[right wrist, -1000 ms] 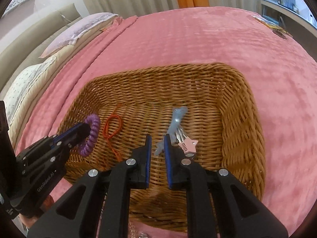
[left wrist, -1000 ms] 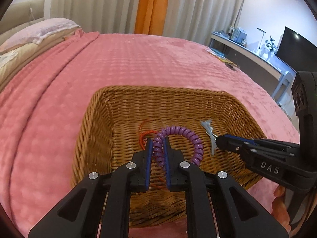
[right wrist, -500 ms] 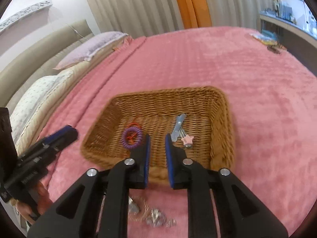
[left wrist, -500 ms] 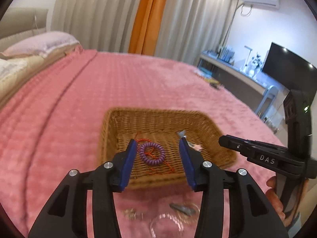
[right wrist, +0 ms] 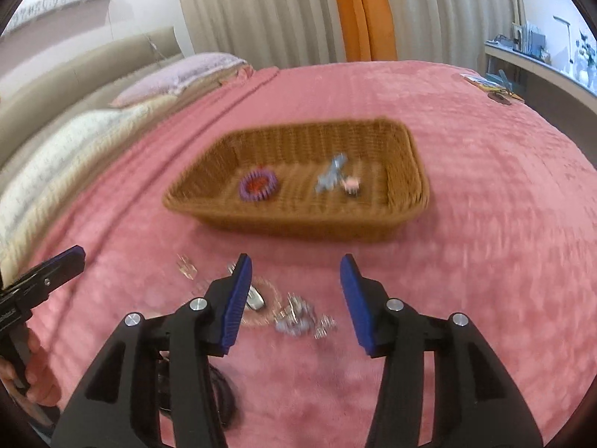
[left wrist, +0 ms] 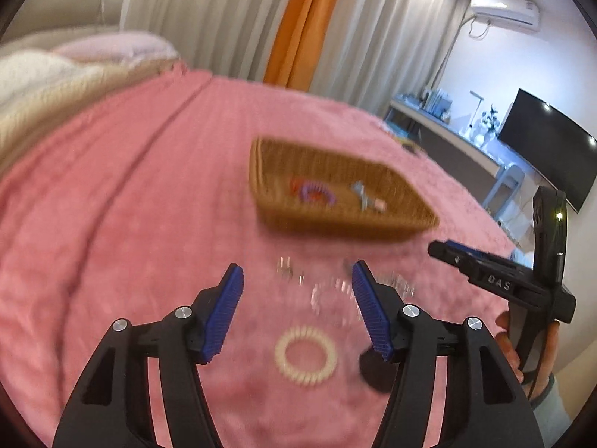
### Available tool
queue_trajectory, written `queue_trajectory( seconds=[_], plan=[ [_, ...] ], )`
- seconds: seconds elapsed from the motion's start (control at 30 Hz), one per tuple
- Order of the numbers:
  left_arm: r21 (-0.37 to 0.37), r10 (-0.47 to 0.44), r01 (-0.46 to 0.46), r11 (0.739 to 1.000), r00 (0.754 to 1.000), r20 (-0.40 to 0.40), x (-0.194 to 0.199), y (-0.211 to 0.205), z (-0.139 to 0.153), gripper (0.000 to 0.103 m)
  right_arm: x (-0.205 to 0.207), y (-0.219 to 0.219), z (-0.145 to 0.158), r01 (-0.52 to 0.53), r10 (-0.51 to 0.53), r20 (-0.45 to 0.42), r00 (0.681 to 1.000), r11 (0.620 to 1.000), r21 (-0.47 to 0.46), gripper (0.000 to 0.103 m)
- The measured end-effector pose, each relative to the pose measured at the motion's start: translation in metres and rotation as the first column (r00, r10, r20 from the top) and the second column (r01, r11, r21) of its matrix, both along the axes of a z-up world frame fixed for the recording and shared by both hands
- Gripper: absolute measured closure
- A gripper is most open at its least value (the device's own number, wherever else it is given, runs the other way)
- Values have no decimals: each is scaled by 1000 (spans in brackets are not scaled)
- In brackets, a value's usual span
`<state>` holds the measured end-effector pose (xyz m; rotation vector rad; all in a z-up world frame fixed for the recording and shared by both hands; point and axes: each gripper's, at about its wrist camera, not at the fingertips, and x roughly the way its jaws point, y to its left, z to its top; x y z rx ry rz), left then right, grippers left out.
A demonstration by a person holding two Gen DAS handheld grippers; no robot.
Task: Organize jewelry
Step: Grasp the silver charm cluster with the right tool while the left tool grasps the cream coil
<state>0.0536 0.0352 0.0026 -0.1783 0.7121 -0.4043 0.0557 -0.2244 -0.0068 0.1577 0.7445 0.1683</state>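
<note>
I counted one wicker basket (right wrist: 298,220) on one pink bedspread (right wrist: 485,261). Inside it lay one purple coil hair tie (right wrist: 258,186), one red cord (right wrist: 256,183) showing through its ring, one blue clip (right wrist: 330,177) and one pink star clip (right wrist: 351,184). Outside, one cream coil hair tie (left wrist: 305,355) and one blurred cluster of silvery pieces (right wrist: 298,315), number unreadable. Two grippers: my left gripper (left wrist: 296,311), my right gripper (right wrist: 294,298).
</note>
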Motion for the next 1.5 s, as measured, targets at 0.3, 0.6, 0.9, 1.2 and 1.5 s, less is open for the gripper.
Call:
queue_trajectory(
  seconds=[0.3,0.6,0.9,1.2,1.5],
  plan=[
    [60,-64,74,995,985,-161,5,-12,-52,46,-1,8,-41,-2,-1,-59,998,999,-49,68],
    [178,-38,72,981,981,-190,9,-27,-70,56,8,18,-52,-9,-3,-106,994,994,-105,68],
    [213,-26,66,975,983,-182,7,-32,-71,92,17,36,-56,-19,-2,-110,994,982,-189,94],
    [173,-34,63,983,985,-168,6,-28,-69,94,2,21,-42,-31,29,-29,999,996,-80,95],
    [127,-30,46,991,992,-125,2,-23,-59,94,-8,12,-32,-43,43,29,999,999,-18,95]
  ],
)
